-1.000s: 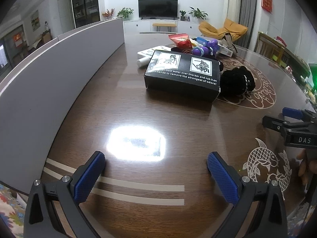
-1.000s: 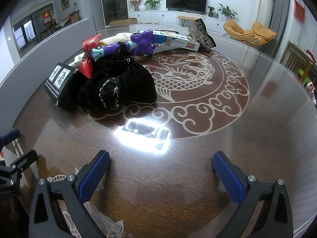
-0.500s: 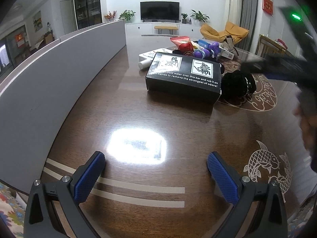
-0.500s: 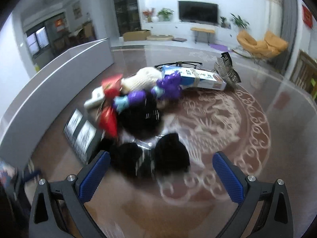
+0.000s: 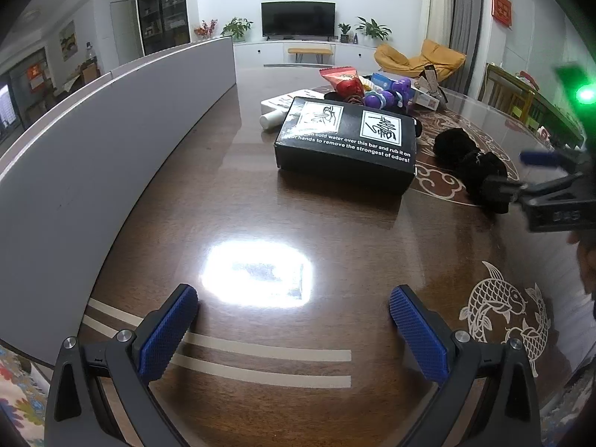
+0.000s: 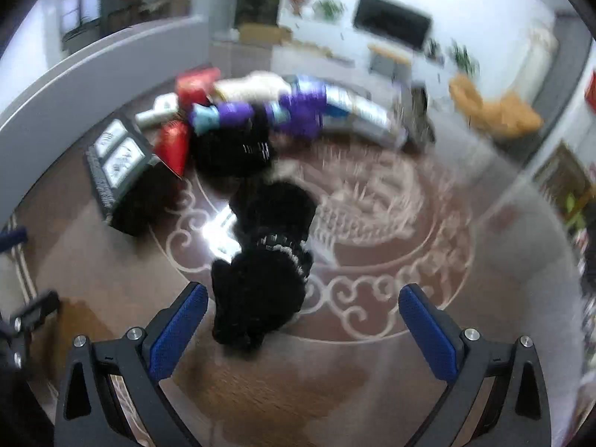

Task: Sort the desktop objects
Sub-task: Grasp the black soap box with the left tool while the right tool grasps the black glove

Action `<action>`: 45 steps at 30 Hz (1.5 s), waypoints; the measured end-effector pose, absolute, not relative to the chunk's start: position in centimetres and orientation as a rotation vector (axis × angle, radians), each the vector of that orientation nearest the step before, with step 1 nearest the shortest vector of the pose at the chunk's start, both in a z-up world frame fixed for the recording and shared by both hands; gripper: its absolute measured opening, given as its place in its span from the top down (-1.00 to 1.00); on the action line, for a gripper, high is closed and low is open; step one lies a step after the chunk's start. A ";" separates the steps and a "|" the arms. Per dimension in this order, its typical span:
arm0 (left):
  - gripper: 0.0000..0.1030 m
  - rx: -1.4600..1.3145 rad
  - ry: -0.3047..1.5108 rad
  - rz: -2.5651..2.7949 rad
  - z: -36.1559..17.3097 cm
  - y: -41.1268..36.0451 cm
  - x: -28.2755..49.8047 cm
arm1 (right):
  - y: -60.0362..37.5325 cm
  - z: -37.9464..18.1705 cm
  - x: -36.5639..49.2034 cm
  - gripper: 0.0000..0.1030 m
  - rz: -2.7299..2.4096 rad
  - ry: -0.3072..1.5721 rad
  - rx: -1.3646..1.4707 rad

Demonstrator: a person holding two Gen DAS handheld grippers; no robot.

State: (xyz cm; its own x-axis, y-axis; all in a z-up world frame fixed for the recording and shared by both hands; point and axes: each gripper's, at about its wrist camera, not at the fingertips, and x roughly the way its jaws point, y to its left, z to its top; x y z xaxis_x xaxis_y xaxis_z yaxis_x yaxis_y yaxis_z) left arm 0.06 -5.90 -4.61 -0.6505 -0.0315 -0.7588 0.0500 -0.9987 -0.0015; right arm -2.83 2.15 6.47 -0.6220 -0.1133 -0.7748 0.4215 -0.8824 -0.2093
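Seen from the left wrist, the left gripper hangs wide open and empty over the dark wooden table, exactly where it was a second ago; straight ahead of its fingers lies the black box, with a red snack packet and a purple toy piled beyond it, and a grey partition running off to its left. To the right of the box, the right gripper now reaches in over a black fuzzy bundle, having swung in from the table's edge within the last second. From the right wrist, in a motion-blurred frame, that right gripper is spread open and holding nothing, and the black fuzzy bundle, far ahead a second ago, now sits just in front of the fingers, nearer the left one, its near end between the tips. The black box lies ahead and to the left. The approach looks nearly complete: the bundle appears to be the first item picked for sorting, with closing on it the likely next step.
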 end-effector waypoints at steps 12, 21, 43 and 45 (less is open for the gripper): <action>-1.00 1.282 0.058 -2.808 -4.7 -6.1 0.6 | -5.8 6.9 -7.7 -0.96 -2.432 0.674 0.903; -1.00 1.281 0.140 -2.803 -4.3 -6.4 1.1 | -3.5 8.5 -2.4 -0.95 -2.349 0.575 0.947; -0.12 1.313 0.167 -2.751 -2.2 -5.4 -8.1 | 0.9 5.2 -6.1 0.28 -2.319 0.318 1.296; -0.11 1.291 0.187 -2.784 -1.2 -5.7 -6.6 | 1.8 6.0 -5.6 0.28 -2.327 0.287 1.293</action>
